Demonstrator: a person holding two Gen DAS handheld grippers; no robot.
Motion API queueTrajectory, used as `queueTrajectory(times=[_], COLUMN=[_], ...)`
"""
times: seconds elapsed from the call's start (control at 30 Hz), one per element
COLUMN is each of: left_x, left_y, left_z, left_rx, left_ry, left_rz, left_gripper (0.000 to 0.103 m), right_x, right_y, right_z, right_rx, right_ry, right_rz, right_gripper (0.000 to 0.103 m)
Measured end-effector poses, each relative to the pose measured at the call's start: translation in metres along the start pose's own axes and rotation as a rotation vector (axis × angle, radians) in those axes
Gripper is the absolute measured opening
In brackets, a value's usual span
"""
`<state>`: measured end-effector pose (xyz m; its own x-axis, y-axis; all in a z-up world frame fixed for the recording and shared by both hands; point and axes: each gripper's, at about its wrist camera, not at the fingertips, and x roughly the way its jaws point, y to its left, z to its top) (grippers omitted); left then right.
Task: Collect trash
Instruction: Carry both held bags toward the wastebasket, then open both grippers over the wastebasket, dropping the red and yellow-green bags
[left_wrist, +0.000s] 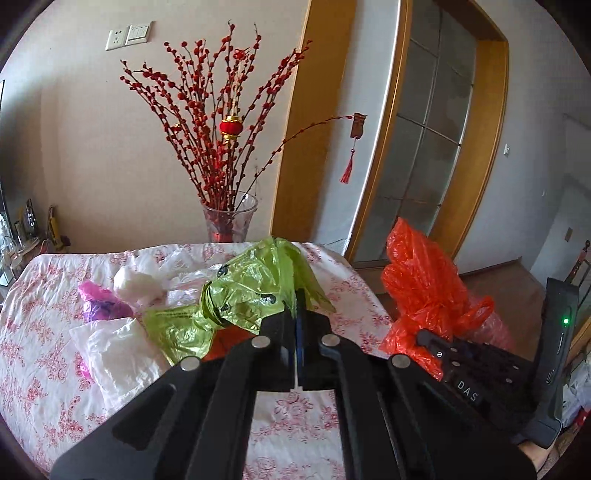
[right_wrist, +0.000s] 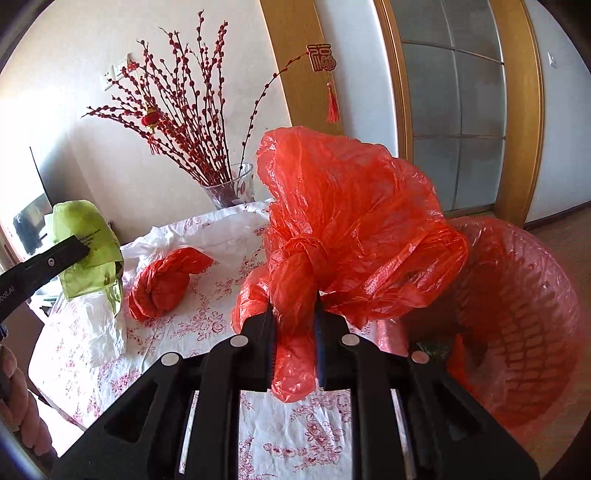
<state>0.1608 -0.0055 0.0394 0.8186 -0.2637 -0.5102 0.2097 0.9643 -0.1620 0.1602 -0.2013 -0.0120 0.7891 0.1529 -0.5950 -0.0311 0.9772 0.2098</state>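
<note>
My left gripper is shut on a green plastic bag and holds it above the floral tablecloth; the same bag shows in the right wrist view. My right gripper is shut on a knotted red plastic bag, lifted at the table's right edge beside a red mesh bin; that bag also shows in the left wrist view. A small crumpled red bag, white bags and a pink-purple bag lie on the table.
A glass vase of red berry branches stands at the table's far edge, close to the wall. A wooden-framed glass door is at the right. A screen and small items sit at far left.
</note>
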Motion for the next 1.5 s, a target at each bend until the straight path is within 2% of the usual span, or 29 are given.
queueTrajectory(times=[0.63,1.1,1.5], left_x=[0.006,0.04,0.072], left_y=[-0.089,-0.165,-0.222], left_z=[0.011,0.0,-0.02], left_rx=[0.084,0.129,0.19], left_ry=[0.003,0.072,0.141], left_rz=[-0.2,-0.386,-0.491], left_gripper=[0.002,0.002,0.002], right_x=[-0.047,-0.074,-0.073], right_y=[-0.077,-0.142,-0.173], right_z=[0.001,-0.008,-0.013], right_rx=[0.083,0.17,0.218], right_ry=[-0.053,-0.061,-0.04], right_rz=[-0.12,-0.227,-0.249], right_gripper=[0.016,0.016,0.017])
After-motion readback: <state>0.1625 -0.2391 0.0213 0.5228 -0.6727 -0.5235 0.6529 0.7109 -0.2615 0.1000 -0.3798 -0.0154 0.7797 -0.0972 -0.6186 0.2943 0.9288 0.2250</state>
